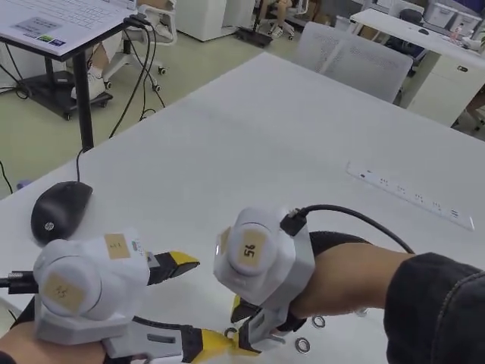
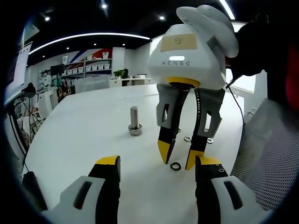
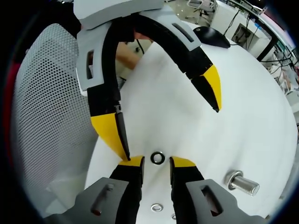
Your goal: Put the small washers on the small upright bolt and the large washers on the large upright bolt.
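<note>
Bracketing one dark washer: right tool, tips apart; left tool spread wide

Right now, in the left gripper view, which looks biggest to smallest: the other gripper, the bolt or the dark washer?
1. right gripper
2. bolt, though it stands farther away
3. dark washer

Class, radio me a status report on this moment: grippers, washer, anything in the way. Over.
Right gripper open, tips straddling dark washer, not gripped. Left gripper open, one tip crowding that spot. Upright bolt nearby, way to it clear.
</note>
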